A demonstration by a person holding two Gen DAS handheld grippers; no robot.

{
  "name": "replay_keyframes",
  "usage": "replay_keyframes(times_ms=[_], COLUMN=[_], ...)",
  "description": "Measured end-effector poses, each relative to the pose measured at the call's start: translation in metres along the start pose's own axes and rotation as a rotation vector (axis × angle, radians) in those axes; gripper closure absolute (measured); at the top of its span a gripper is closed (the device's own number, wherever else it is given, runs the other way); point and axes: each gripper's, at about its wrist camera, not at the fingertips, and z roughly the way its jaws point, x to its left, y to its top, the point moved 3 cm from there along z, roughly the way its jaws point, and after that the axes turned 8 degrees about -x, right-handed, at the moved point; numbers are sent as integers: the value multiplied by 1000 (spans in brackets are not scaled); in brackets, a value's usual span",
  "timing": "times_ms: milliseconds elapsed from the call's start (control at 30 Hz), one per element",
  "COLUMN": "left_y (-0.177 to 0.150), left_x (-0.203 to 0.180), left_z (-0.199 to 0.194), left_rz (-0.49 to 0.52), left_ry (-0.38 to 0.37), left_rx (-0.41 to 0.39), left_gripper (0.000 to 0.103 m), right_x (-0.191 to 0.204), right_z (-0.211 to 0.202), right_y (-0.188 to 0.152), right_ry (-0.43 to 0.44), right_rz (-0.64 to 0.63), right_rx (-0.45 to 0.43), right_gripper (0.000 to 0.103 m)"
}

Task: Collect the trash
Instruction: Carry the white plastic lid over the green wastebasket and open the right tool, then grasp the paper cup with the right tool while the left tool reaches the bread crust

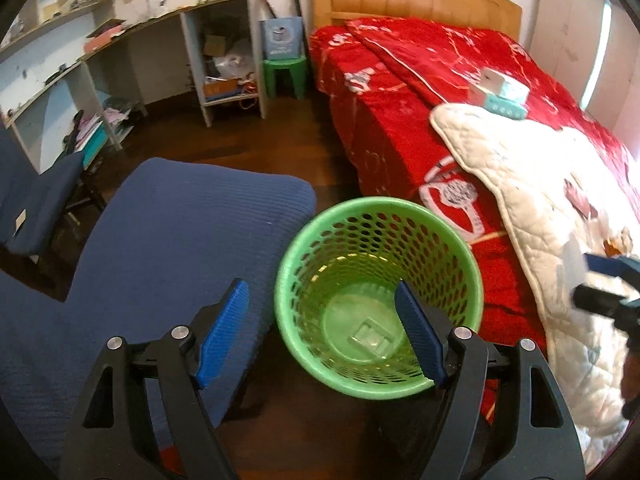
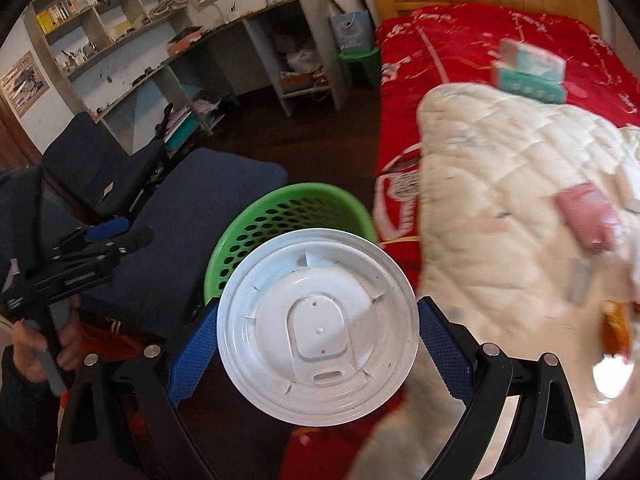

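A green mesh waste basket point(image 1: 378, 296) stands on the floor between a blue chair and the bed; it also shows in the right wrist view point(image 2: 280, 216). A small clear piece point(image 1: 370, 338) lies on its bottom. My left gripper point(image 1: 324, 334) is open and empty, just above the basket's near rim. My right gripper point(image 2: 318, 346) is shut on a cup with a white plastic lid point(image 2: 318, 326), held above the basket's near edge. The right gripper shows blurred in the left wrist view point(image 1: 600, 280). A pink wrapper point(image 2: 588, 216) and an orange wrapper point(image 2: 616, 330) lie on the white quilt.
The blue chair seat point(image 1: 176, 248) is left of the basket. The bed with a red cover point(image 1: 400, 92) and a white quilt point(image 1: 540, 184) is on the right. Teal tissue boxes point(image 1: 500, 94) lie on the bed. A desk with shelves point(image 1: 120, 60) and a green stool point(image 1: 286, 70) stand at the back.
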Motion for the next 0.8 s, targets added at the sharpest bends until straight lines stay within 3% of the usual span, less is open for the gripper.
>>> replay_keyframes(times_ms=[233, 400, 600, 800], left_y=[0, -1, -6, -5], left_x=[19, 26, 22, 1], left_z=[0, 3, 6, 2], left_rz=[-13, -32, -30, 1], left_ry=[27, 29, 24, 2], left_rx=[-14, -12, -6, -17], left_gripper=[28, 28, 28, 28], right_x=[30, 39, 45, 25], right_z=[53, 72, 56, 21], right_y=[11, 16, 17, 7], right_ry=[19, 83, 75, -5], right_rz=[56, 127, 99, 54], right_rx=[28, 38, 5, -33], right_gripper=[11, 10, 8, 8])
